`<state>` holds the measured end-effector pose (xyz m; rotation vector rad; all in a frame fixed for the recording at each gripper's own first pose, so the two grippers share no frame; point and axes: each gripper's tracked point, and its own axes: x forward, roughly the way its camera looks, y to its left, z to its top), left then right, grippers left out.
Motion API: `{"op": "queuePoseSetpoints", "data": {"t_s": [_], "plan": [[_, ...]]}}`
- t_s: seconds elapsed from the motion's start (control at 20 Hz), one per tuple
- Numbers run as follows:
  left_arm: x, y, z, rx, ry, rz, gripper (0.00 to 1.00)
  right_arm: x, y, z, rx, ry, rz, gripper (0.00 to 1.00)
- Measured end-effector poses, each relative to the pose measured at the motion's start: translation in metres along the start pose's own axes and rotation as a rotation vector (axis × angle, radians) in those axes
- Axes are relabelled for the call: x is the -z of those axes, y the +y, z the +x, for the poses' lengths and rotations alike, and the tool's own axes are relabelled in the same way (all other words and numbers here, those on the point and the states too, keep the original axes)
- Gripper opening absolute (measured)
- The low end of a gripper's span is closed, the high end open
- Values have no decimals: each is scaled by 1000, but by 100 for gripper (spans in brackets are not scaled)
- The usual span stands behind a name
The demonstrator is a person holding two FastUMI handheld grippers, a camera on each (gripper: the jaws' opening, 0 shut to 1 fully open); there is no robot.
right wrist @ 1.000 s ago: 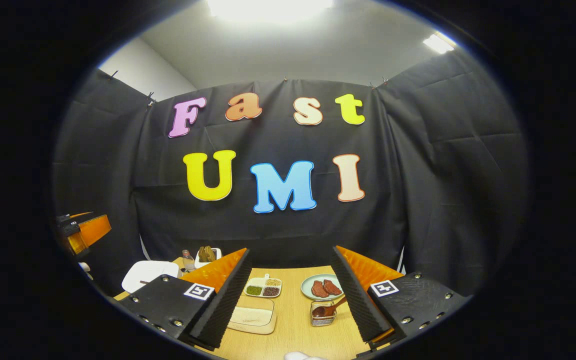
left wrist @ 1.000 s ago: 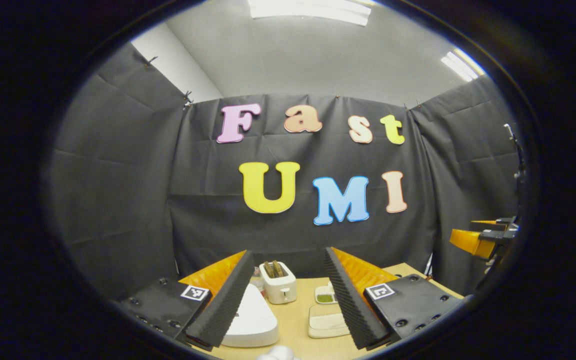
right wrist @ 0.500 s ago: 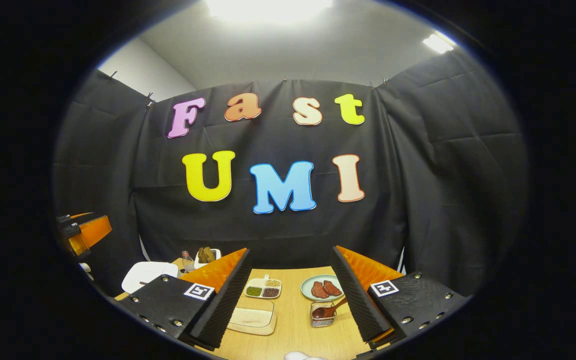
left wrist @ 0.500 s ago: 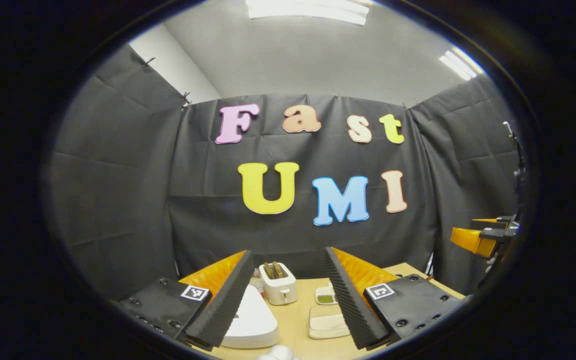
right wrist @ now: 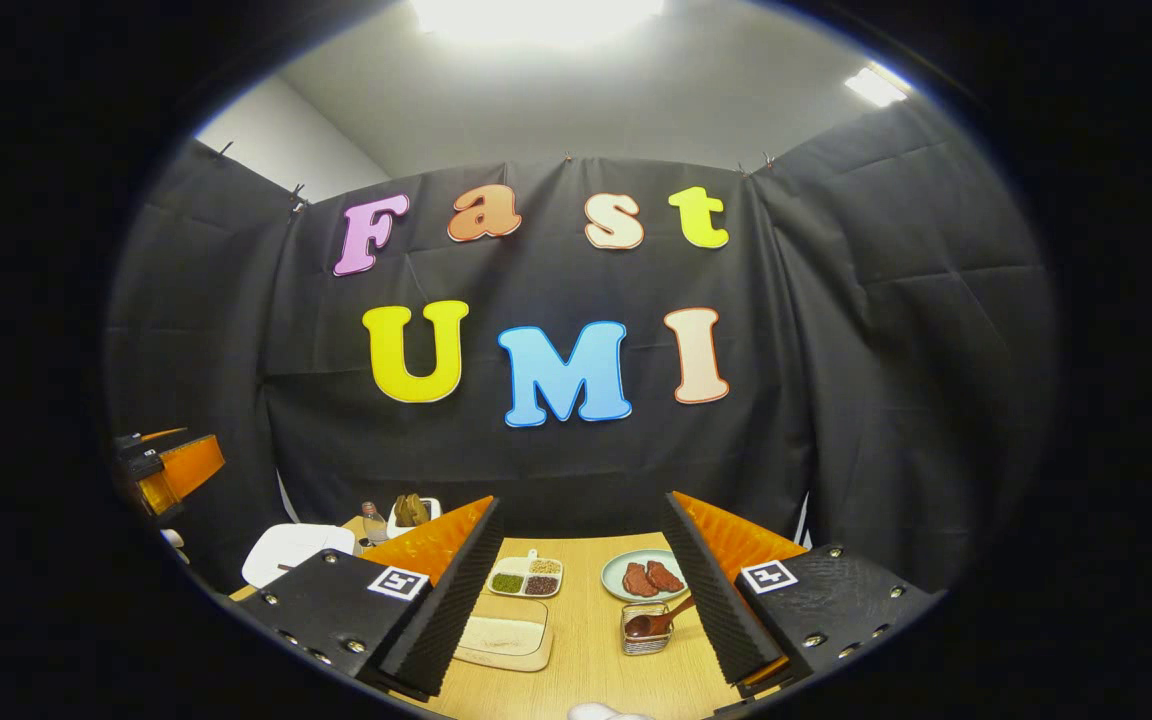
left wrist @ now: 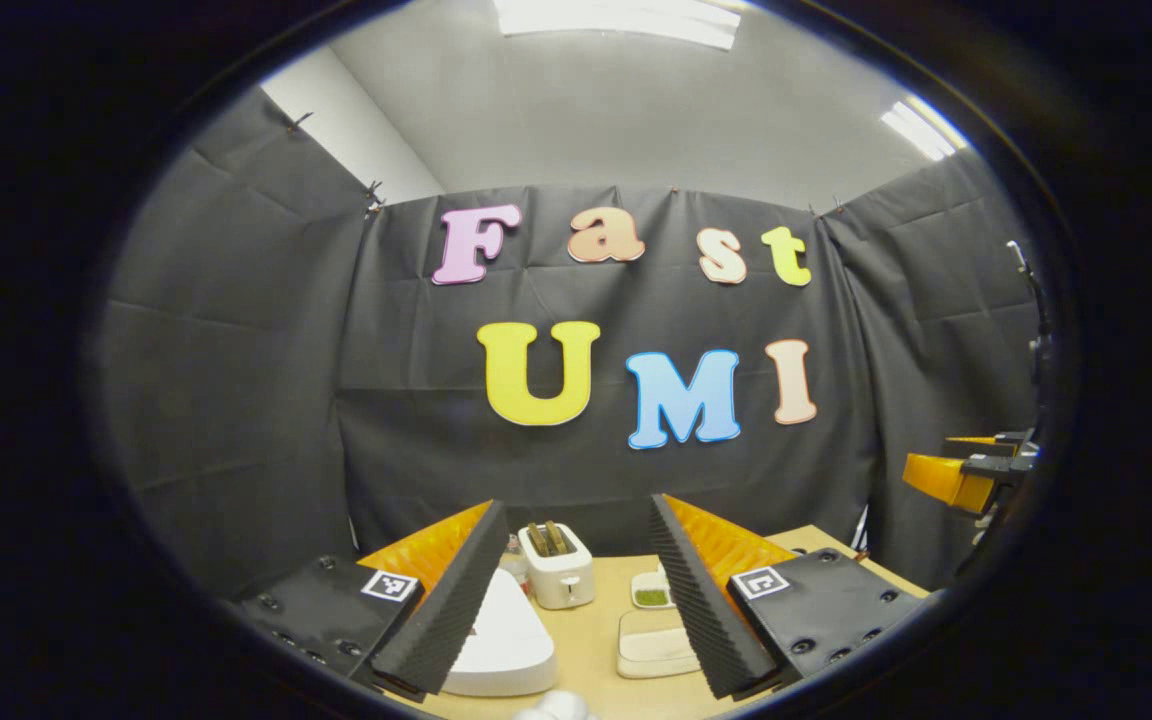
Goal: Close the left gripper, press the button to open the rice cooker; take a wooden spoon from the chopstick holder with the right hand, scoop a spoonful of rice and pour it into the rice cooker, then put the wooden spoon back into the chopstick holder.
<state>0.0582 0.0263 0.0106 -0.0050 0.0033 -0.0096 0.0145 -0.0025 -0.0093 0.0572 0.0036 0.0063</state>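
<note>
Hovering over the worktop (right wrist: 586,650), both tongs (left wrist: 576,575) (right wrist: 581,580) gape empty; rice cooker (left wrist: 506,640) closed, wooden spoon (right wrist: 658,618) sitting in its holder (right wrist: 642,632).

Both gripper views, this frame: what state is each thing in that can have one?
left gripper: open, holding nothing.
right gripper: open, holding nothing.
rice cooker: lid down.
wooden spoon: in the chopstick holder, leaning.
toaster: slices in its slots.
rice tray: holds rice.
plate: holds two brown pieces.
</note>
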Motion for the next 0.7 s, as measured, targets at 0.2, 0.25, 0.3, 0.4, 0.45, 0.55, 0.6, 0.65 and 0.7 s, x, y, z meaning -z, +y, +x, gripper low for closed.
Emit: {"op": "queuePoseSetpoints", "data": {"t_s": [0.2, 0.25, 0.3, 0.4, 0.45, 0.55, 0.6, 0.65, 0.7], "plan": [[-1, 0, 0, 5, -5, -2, 96, -4, 1, 0, 5, -8, 2, 98], [-2, 0, 0, 4, -4, -4, 96, -4, 2, 0, 4, -8, 4, 98], [-1, 0, 0, 6, -4, -4, 96, -4, 2, 1, 6, -8, 4, 98], [0, 0, 0, 5, 0, -2, 96, -4, 3, 1, 7, -7, -1, 98], [1, 0, 0, 4, 2, -3, 96, -3, 5, 1, 5, -5, -1, 98], [2, 0, 0, 5, 6, -1, 96, -1, 7, 0, 6, -2, -1, 98], [2, 0, 1, 5, 7, -2, 96, -1, 7, 1, 10, -2, -2, 98], [2, 0, 1, 6, 9, -3, 96, -1, 8, 1, 10, 0, -2, 98], [3, 1, 0, 3, 13, -4, 96, 0, 10, 1, 12, 0, -2, 98]]}}
